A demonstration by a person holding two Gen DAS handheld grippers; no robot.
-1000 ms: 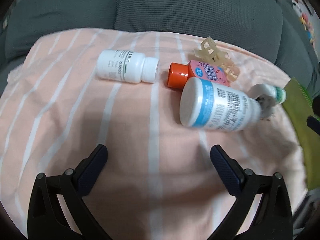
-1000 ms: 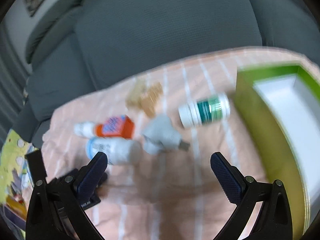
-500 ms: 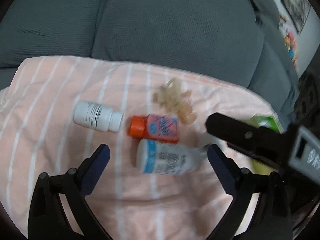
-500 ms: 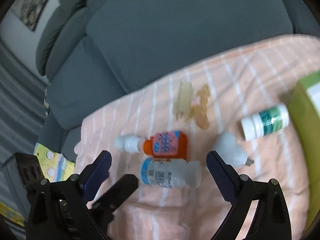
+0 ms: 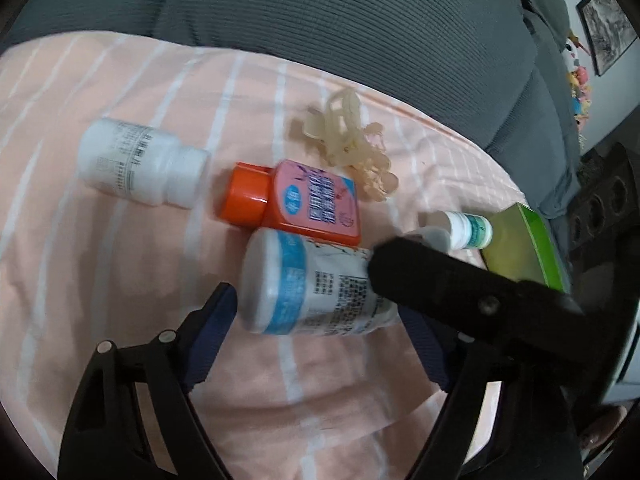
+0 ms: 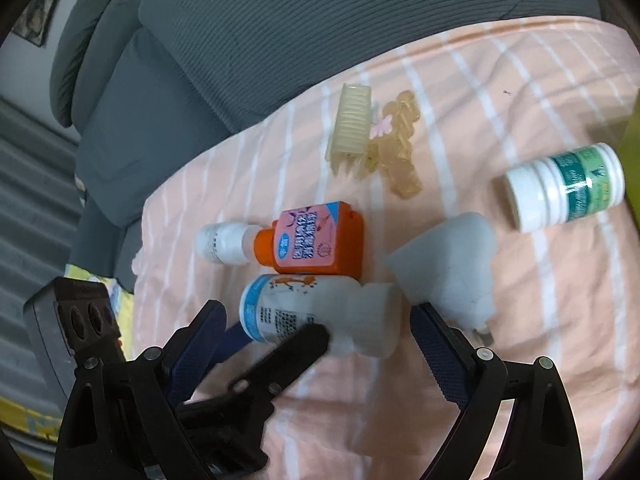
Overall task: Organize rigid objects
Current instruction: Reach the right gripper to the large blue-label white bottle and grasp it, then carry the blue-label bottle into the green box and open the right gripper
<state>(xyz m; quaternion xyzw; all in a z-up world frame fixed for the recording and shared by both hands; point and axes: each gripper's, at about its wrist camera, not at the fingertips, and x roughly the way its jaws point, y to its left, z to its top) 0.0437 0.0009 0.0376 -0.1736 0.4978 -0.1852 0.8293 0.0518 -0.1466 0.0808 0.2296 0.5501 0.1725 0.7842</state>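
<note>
Grey sofa cushions [image 5: 320, 12] are backing a peach striped cloth [image 5: 100, 260] where the clutter is lying. Taking the blue-banded white bottle [image 5: 304, 288] as landmark: it is lying on its side, with the orange-capped pink bottle [image 5: 296, 200] touching its far side, a plain white pill bottle [image 5: 140, 168] further off beyond that one's cap, and pale hair clips [image 5: 352, 152] behind.

Both tools are crowding this bottle. The left gripper [image 5: 320, 320] is straddling it, jaws fairly wide and just now narrowing, pads not yet pressing. The right gripper [image 6: 316, 332] is also standing wide around it, having just closed a little; in the left wrist view one of its black fingers [image 5: 460, 284] is crossing over the bottle's cap end.

Only the right wrist view is showing the grey funnel-shaped piece [image 6: 452, 264] just beside the cap and the whole green-labelled jar [image 6: 568, 188] well apart. Only the left view is showing the green box [image 5: 524, 244] beyond that jar.
</note>
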